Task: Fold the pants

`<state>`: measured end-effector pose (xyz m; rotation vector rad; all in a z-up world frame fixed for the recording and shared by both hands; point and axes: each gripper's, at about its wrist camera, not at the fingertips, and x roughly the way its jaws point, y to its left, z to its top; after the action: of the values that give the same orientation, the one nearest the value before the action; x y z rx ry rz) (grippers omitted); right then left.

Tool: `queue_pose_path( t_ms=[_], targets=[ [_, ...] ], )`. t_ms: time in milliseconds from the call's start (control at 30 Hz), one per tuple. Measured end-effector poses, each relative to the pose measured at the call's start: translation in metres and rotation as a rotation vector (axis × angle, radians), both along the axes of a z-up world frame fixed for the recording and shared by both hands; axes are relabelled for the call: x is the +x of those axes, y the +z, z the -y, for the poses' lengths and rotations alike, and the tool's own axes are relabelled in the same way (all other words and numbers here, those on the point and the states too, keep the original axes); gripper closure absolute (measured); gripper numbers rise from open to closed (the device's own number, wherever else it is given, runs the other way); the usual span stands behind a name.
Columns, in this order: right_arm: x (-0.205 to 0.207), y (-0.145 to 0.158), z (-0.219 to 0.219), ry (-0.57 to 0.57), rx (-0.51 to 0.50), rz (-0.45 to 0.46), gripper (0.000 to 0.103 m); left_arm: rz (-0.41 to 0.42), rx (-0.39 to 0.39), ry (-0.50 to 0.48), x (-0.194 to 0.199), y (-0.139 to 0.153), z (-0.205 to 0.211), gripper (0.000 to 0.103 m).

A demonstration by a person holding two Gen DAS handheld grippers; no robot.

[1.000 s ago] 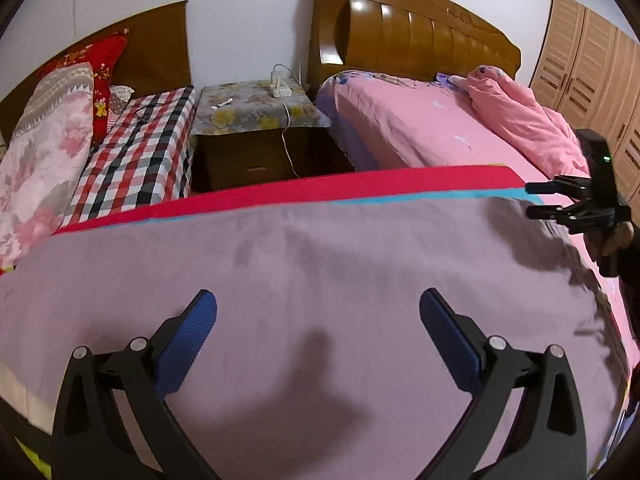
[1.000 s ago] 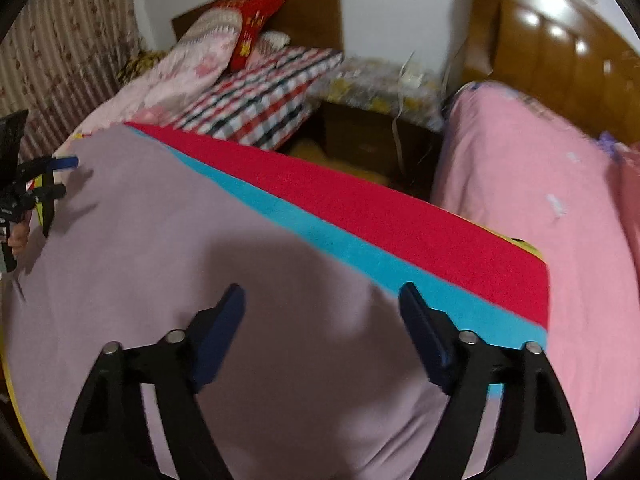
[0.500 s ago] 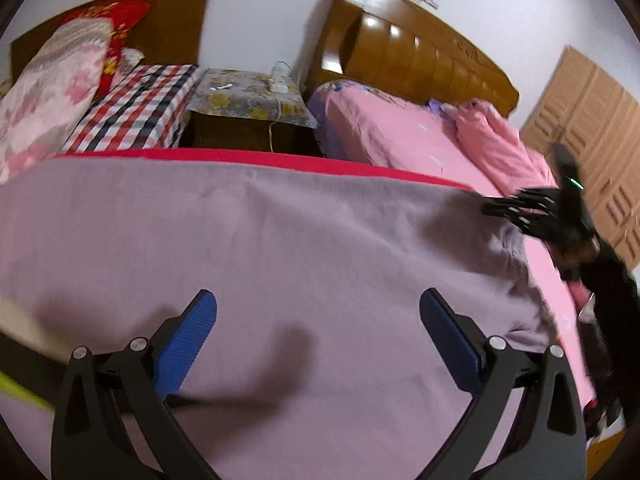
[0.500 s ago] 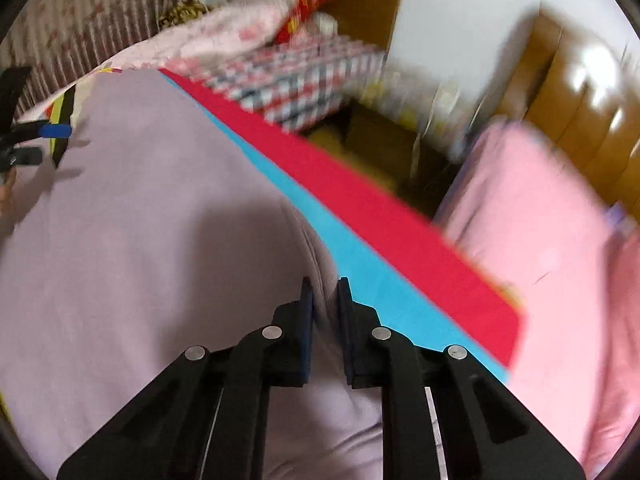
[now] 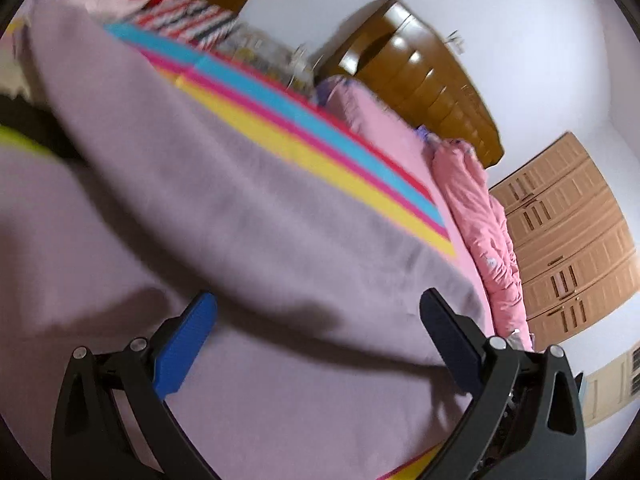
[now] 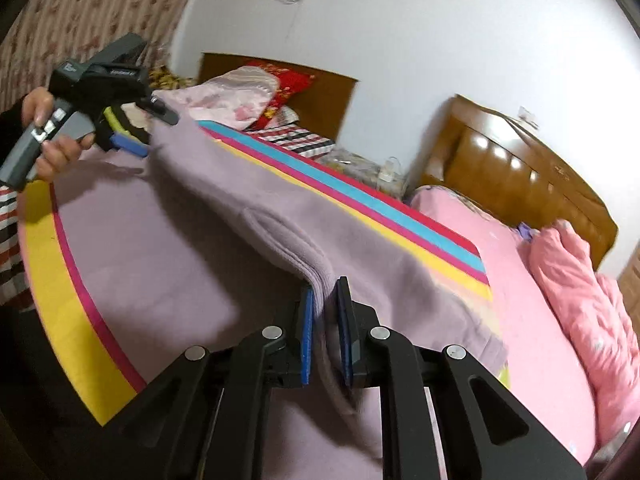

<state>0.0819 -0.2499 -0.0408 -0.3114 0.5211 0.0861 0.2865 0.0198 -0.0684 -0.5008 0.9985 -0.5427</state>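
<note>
Lilac pants [image 6: 160,264] lie spread over a striped mat [image 6: 360,196] on a bed. My right gripper [image 6: 325,288] is shut on a pinched edge of the cloth and holds it up, so a raised fold runs from it towards the far left. My left gripper [image 6: 148,132], held in a hand [image 6: 52,156], sits at the far end of that fold. In the left wrist view the left gripper [image 5: 316,300] is wide open, tilted, with nothing pressed between its pads; the lifted pants [image 5: 240,220] hang just ahead of it.
A pink bed with a bunched pink quilt [image 6: 580,300] and a wooden headboard [image 6: 520,176] lies to the right. A nightstand [image 6: 360,166] stands behind the mat, and a second bed with pillows [image 6: 248,92] behind that. A wooden wardrobe [image 5: 568,240] fills the far right.
The right gripper closed on the pants' edge, lifted it and swept it across, baring yellow and pink stripes of the mat. The left gripper shifted sideways and rolled, still open.
</note>
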Motion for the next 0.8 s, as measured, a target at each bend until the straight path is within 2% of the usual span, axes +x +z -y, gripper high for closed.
queue_pose_path(
  t_ms=[100,233,300,333,367,400,433,467,500,533,567,600,667,767,800],
  targets=[
    [0.007,0.005,-0.006,-0.041,0.022,0.041,0.089,-0.066,0.035,0.017,0.012,-0.018,0.001,0.003],
    [0.004,0.019,-0.006,-0.058,0.01,0.081,0.089,-0.065,-0.069,0.067,0.015,-0.019,-0.011,0.003],
    [0.001,0.026,-0.005,-0.061,0.004,0.084,0.089,-0.085,-0.118,0.097,0.022,-0.023,-0.017,0.013],
    [-0.002,0.027,-0.004,-0.061,0.004,0.08,0.089,-0.088,-0.156,0.098,0.028,-0.025,-0.018,0.043],
    [-0.001,0.026,-0.003,-0.06,0.005,0.072,0.089,-0.091,-0.181,0.091,0.032,-0.026,-0.019,0.08],
    [0.0,0.023,-0.002,-0.055,0.004,0.056,0.089,-0.088,-0.171,0.102,0.034,-0.025,-0.02,0.09],
    [-0.004,0.019,-0.004,-0.054,-0.001,0.037,0.087,-0.07,-0.149,0.126,0.033,-0.021,-0.022,0.095],
    [-0.005,0.014,-0.003,-0.064,-0.005,0.007,0.082,-0.042,-0.137,0.141,0.028,-0.015,-0.024,0.096],
    [-0.004,0.007,-0.003,-0.07,0.015,-0.053,0.068,-0.018,-0.113,0.155,0.021,-0.008,-0.026,0.096],
    [-0.005,0.0,-0.003,-0.091,0.043,-0.107,0.06,-0.004,-0.09,0.162,0.016,-0.004,-0.028,0.096],
    [-0.014,-0.005,-0.003,-0.118,0.084,-0.137,0.046,0.006,-0.065,0.164,0.011,0.0,-0.027,0.096],
    [-0.023,-0.006,-0.004,-0.127,0.141,-0.137,0.037,0.01,-0.049,0.161,0.008,0.001,-0.027,0.096],
    [-0.046,-0.007,-0.006,-0.126,0.32,-0.128,0.035,0.008,-0.031,0.148,0.004,-0.001,-0.028,0.094],
    [-0.058,-0.013,-0.001,-0.196,0.546,-0.155,0.035,-0.007,-0.018,0.132,0.003,-0.011,-0.032,0.093],
    [-0.06,-0.017,0.005,-0.225,0.659,-0.165,0.037,-0.013,-0.026,0.129,0.002,-0.014,-0.035,0.093]
  ],
)
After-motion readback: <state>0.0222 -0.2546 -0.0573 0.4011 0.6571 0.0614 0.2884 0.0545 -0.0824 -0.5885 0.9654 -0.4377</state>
